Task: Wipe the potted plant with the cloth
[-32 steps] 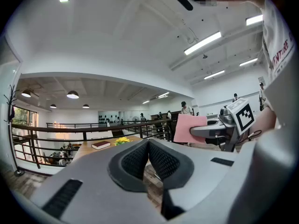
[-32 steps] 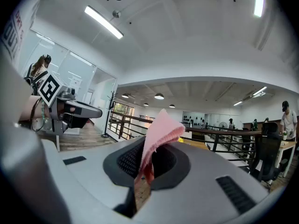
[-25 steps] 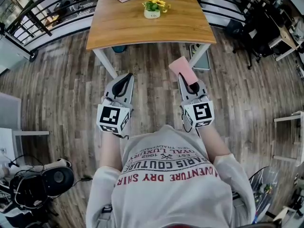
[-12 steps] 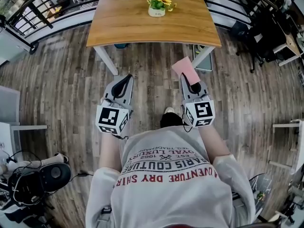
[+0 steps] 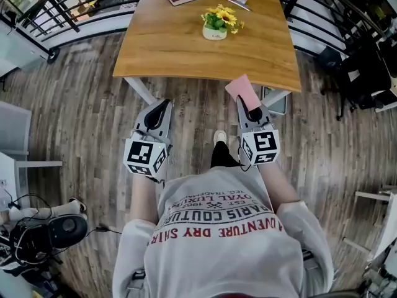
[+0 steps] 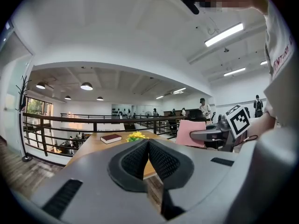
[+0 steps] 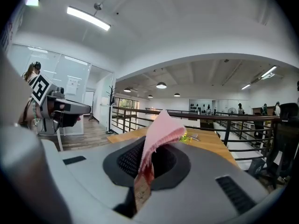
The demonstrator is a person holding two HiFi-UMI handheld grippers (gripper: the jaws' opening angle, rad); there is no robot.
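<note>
The right gripper (image 5: 249, 108) clamps the pink cloth (image 5: 242, 91); the left gripper (image 5: 159, 110) is closed and empty (the potted plant (image 5: 220, 23) sits on the wooden table (image 5: 186, 42)).

Bright ceiling lighting; sharp focus; strong fisheye distortion, dark corners.

The left gripper (image 6: 148, 145) had its jaws shut together, empty. Beyond them stood a table (image 6: 92, 146) with a book (image 6: 110, 138) and the plant (image 6: 136, 136). At right, the right gripper (image 6: 196, 135) held the cloth (image 6: 187, 129).
</note>
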